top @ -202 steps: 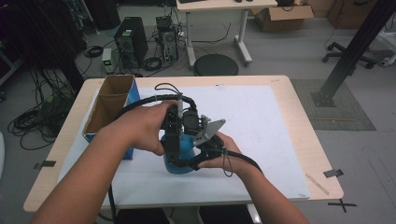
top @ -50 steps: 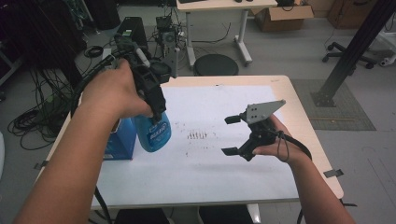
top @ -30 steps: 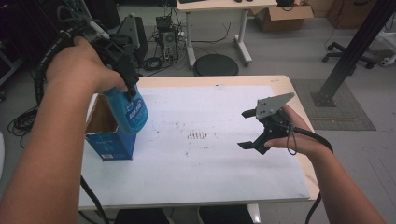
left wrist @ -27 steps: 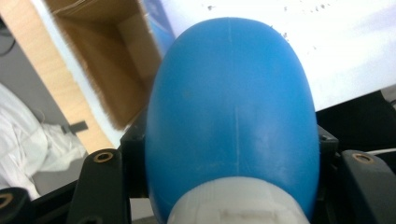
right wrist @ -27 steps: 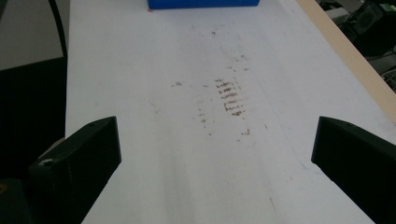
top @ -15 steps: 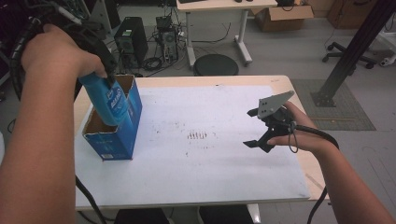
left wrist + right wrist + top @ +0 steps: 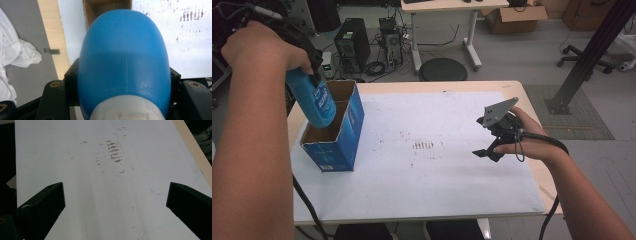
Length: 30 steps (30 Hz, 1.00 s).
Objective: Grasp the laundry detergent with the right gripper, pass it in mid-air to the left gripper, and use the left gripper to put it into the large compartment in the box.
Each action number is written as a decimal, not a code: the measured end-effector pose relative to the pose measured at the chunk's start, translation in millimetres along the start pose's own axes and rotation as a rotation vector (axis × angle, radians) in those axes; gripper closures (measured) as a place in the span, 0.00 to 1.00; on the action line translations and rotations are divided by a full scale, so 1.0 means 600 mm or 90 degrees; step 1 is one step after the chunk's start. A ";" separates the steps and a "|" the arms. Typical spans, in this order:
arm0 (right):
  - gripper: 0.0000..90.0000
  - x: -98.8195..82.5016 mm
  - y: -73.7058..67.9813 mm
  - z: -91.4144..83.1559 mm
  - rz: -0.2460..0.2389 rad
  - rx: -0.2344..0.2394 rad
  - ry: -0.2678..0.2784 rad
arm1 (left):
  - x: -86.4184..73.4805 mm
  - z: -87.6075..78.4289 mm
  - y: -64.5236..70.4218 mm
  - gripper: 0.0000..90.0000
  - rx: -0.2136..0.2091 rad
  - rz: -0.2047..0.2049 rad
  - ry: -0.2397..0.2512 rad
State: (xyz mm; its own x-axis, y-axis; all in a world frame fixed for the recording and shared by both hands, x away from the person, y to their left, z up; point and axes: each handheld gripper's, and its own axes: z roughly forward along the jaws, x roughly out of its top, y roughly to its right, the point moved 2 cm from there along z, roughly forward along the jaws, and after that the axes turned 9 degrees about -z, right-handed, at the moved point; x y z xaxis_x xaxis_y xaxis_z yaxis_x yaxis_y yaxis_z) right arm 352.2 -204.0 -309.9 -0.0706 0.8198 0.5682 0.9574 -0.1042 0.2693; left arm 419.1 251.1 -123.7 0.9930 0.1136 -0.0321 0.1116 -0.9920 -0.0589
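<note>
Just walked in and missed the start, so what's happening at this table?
A person is working with a handheld gripper in each hand. The left gripper is clamped on a blue bottle and holds it over the open top of a blue cardboard box at the table's left side, with the bottle's lower end at the opening. The right gripper hangs open and empty above the white mat, near some brown smudges.

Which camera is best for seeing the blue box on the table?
The high view. It shows the whole blue box, open at the top, with the blue bottle held in the left gripper just above it. The left gripper view catches a bit of the box's brown inside behind the bottle. The right gripper view looks at the white mat.
</note>
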 end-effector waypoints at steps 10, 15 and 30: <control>0.02 -0.001 0.004 0.008 0.002 0.002 -0.005 | 0.012 0.015 -0.005 0.43 0.015 -0.008 -0.008; 0.02 -0.004 0.002 0.012 0.005 0.004 -0.005 | 0.015 0.026 -0.004 0.43 0.013 -0.005 -0.007; 0.02 -0.010 -0.001 0.018 0.015 0.008 -0.002 | 0.027 0.075 -0.014 0.43 0.016 -0.016 -0.019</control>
State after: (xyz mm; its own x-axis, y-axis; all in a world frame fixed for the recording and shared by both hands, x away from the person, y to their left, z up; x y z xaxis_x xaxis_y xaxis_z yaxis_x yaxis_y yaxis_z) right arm 355.1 -202.8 -321.9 -0.0477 0.8190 0.5718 0.9622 -0.1160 0.2465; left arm 432.4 263.5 -168.6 0.9882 0.1408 -0.0598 0.1354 -0.9871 -0.0855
